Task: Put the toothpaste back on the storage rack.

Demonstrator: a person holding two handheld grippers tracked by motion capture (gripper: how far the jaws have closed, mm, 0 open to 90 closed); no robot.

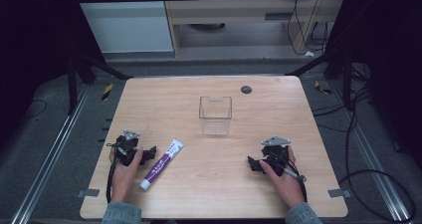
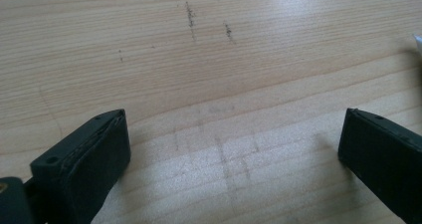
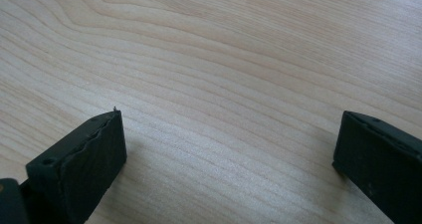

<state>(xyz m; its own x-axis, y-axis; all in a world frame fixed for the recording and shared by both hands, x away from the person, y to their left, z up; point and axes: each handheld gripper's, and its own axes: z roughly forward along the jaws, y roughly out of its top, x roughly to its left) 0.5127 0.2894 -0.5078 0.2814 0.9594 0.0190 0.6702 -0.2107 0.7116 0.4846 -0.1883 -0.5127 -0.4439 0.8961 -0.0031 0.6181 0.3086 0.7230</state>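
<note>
A white and purple tube (image 1: pixel 161 164) lies slanted on the wooden table (image 1: pixel 214 189), near the front left. Just left of it rests my left gripper (image 1: pixel 145 154), held low on the table by a hand; its jaws stand wide apart over bare wood. In the left gripper view the left gripper (image 2: pixel 234 119) is open with nothing between the jaws, and a white corner of the tube (image 2: pixel 417 42) peeks in at the right edge. My right gripper (image 1: pixel 255 164) rests at the front right, and in its own view the right gripper (image 3: pixel 230 118) is open over bare wood.
A clear plastic box (image 1: pixel 215 115) stands upright in the middle of the table, beyond both grippers. A small dark round disc (image 1: pixel 246 89) sits near the far edge. Dark scuff marks (image 2: pixel 190 17) show on the wood ahead of the left gripper.
</note>
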